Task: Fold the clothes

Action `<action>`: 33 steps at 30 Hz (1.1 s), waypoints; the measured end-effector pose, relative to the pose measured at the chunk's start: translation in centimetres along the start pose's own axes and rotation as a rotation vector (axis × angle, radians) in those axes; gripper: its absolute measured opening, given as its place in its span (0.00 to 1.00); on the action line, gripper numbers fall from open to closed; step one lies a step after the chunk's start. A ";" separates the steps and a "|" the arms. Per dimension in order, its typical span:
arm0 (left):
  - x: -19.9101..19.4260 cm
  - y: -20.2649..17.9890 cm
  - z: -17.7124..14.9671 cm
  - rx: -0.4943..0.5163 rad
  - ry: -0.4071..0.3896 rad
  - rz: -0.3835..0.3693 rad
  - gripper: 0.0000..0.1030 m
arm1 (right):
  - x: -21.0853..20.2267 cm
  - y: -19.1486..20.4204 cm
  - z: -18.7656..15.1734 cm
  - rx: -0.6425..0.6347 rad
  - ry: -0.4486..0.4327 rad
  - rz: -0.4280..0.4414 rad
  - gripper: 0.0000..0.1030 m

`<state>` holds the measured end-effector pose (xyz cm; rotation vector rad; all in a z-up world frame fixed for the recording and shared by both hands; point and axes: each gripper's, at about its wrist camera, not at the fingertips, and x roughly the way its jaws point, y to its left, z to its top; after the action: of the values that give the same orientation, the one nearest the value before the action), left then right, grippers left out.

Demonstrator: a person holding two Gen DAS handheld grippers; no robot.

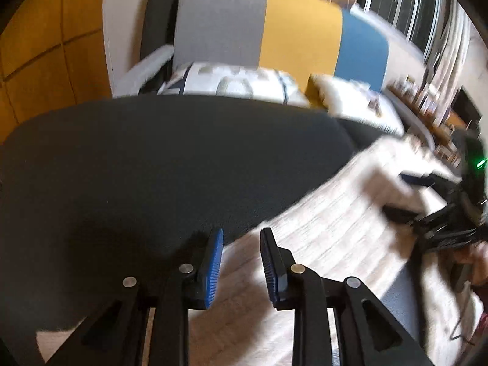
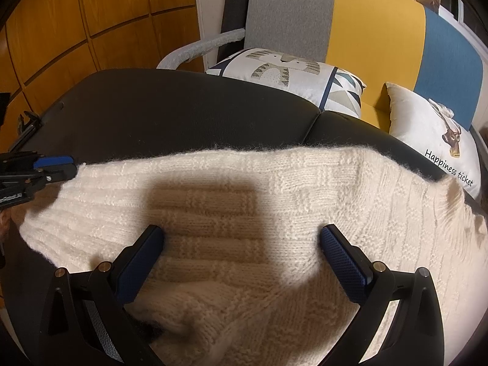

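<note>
A cream knitted sweater [image 2: 305, 195] lies spread over a black seat [image 2: 183, 116]; its ribbed edge is at the left. My right gripper [image 2: 241, 228] hovers low over the sweater's near part, jaws wide open with nothing between them. My left gripper [image 1: 241, 233] is above the sweater [image 1: 329, 228] at its left edge, beside the bare black seat [image 1: 152, 167]. Its blue pads [image 1: 213, 268] stand a narrow gap apart and hold nothing. The left wrist view is blurred; the right gripper [image 1: 405, 195] shows at its right. The left gripper [image 2: 73, 166] appears at the right wrist view's left edge.
Behind the seat stands a backrest in grey [image 2: 292, 15], yellow [image 2: 375, 30] and blue [image 2: 448, 58] panels. A tiger-print cushion [image 2: 286, 70] and a white "Happiness ticket" cushion [image 2: 433, 131] lean against it. Orange wooden panels [image 2: 76, 30] are at the left, a window [image 1: 405, 3] at the right.
</note>
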<state>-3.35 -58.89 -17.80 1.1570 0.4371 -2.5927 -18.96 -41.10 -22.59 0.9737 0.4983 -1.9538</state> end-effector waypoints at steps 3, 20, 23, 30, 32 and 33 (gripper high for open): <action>-0.7 -0.7 -0.7 -0.014 -0.036 0.006 0.25 | 0.0 -0.1 0.2 -0.001 0.010 0.003 1.00; -3.3 0.3 -3.6 -0.144 -0.076 0.094 0.26 | -0.2 -0.4 2.1 -0.087 0.043 0.030 1.00; -5.0 2.4 -5.1 -0.220 -0.116 0.158 0.26 | -1.8 -1.3 0.5 -0.085 0.055 0.052 1.00; -5.6 7.8 -7.8 -0.420 -0.071 0.203 0.26 | -1.2 -1.5 -1.4 -0.090 0.083 -0.033 1.00; -6.5 7.8 -7.6 -0.433 -0.090 0.219 0.27 | -2.2 -1.1 -1.3 -0.086 0.076 -0.028 1.00; -7.0 7.6 -7.6 -0.425 -0.103 0.218 0.27 | -3.4 -1.4 -1.5 -0.057 0.055 -0.008 1.00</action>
<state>9.07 -62.18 -18.55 0.8672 0.7485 -2.2151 -18.41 -37.58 -20.83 0.9928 0.5861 -1.9138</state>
